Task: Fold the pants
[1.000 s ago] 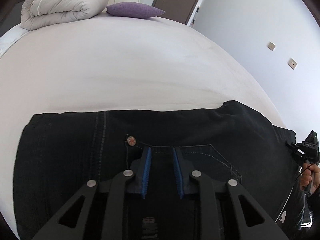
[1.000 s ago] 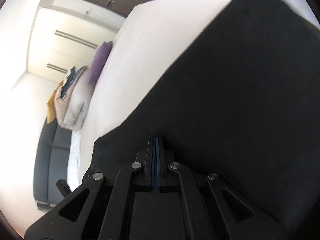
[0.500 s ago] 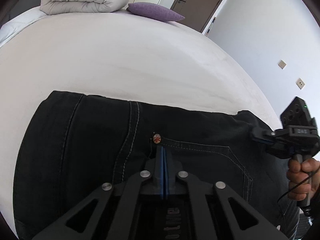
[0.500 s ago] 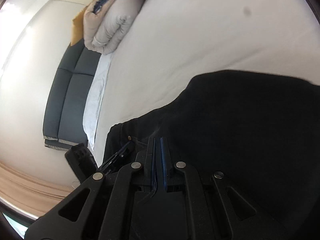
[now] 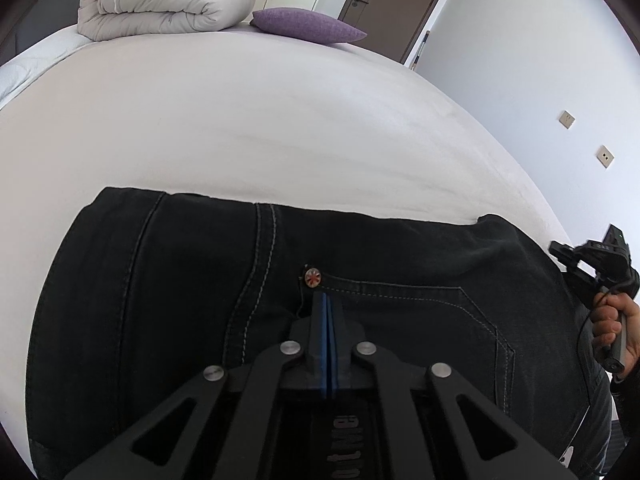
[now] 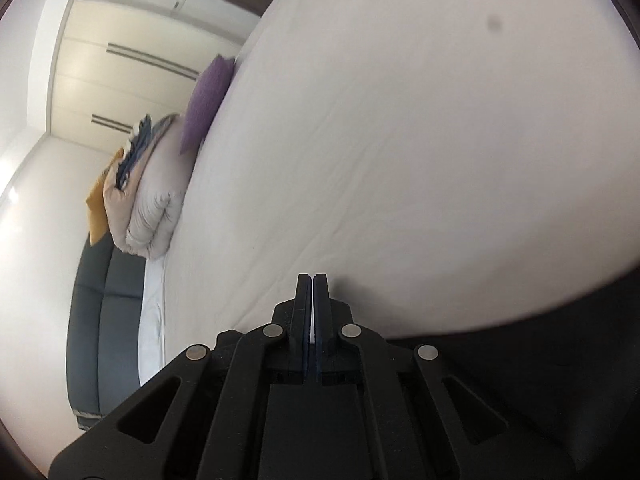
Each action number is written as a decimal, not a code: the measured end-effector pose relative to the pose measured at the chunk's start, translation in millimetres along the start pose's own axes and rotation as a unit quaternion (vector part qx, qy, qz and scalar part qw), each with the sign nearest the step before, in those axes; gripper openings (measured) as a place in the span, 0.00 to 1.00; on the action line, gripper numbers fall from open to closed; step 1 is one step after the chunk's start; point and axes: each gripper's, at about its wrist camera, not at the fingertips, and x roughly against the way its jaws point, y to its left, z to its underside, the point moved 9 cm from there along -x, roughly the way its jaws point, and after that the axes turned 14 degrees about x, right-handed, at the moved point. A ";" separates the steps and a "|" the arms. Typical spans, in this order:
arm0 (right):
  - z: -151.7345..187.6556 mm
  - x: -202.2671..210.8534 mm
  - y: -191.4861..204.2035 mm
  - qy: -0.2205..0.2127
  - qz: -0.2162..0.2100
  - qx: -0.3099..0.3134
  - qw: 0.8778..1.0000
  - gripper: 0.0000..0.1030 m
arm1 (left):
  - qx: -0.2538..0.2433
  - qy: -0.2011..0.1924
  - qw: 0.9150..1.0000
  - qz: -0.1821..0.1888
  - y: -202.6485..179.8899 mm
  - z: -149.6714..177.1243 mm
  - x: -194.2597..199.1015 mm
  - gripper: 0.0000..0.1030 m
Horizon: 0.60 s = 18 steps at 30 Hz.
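Observation:
Black jeans (image 5: 180, 280) lie flat on the white bed (image 5: 240, 128), folded, with a back pocket and a red rivet (image 5: 312, 277) facing up. My left gripper (image 5: 325, 300) is shut, its blue pads pinching the cloth at the pocket's edge just below the rivet. At the far right of the left wrist view, a hand (image 5: 612, 320) holds my right gripper (image 5: 558, 249) by the jeans' right end. In the right wrist view that gripper (image 6: 312, 278) is shut with nothing in it, over bare sheet (image 6: 400, 140). The dark jeans (image 6: 560, 344) fill the lower right there.
A rolled beige duvet (image 5: 160, 4) and a purple pillow (image 5: 308, 26) lie at the bed's far end. A dark sofa (image 6: 104, 320) stands beyond the bed's left side. A brown door (image 5: 400, 4) and a white wall with sockets (image 5: 566, 119) are to the right.
My left jaws closed at the pocket edge. The right gripper let the dark cloth go and swung off the jeans, out over the bare sheet.

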 end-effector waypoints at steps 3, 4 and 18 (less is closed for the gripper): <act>26.3 32.1 19.0 0.022 -0.050 0.019 0.998 0.02 | -0.005 -0.001 1.000 -0.014 -2.8 -0.5 2.3 0.04; 42.9 25.2 35.0 0.041 -0.064 0.034 0.997 0.02 | -0.007 0.000 0.999 -0.032 -6.7 -0.4 4.4 0.04; 48.4 76.7 -68.0 -0.034 -0.027 -0.038 0.998 0.00 | -0.066 0.044 0.997 -0.006 -128.7 67.3 -28.1 0.06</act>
